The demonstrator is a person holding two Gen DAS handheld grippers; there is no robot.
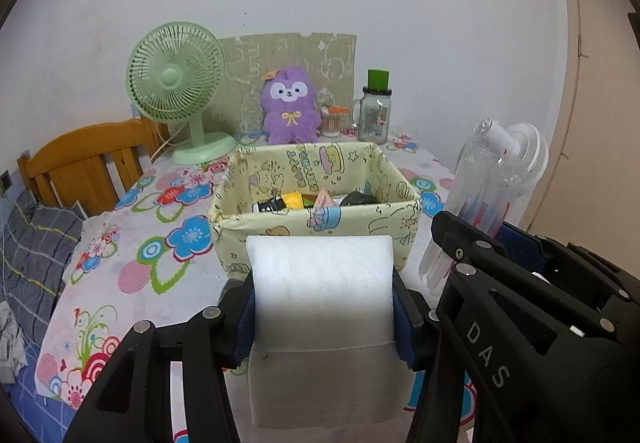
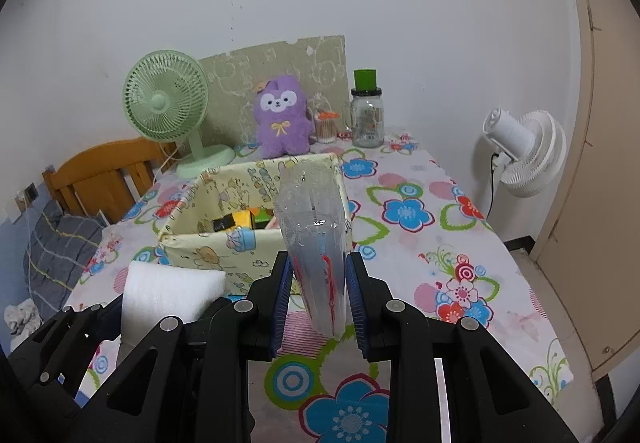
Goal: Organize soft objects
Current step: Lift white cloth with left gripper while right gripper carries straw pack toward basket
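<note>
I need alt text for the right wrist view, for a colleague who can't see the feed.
The right gripper clamps a clear plastic packet upright above a floral tablecloth, just in front of an open cartoon-print fabric box. At lower left, the left gripper holds a white foam block; a purple plush toy and green fan stand by the wall.

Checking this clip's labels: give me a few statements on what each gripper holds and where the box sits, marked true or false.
1. The left gripper clamps a white foam block. True.
2. The right gripper is empty. False: it holds a clear plastic bag.
3. The fabric box already has items inside. True.
4. The purple plush toy lies in the box. False: it sits behind it, by the wall.
5. The green fan stands left of the plush. True.
</note>
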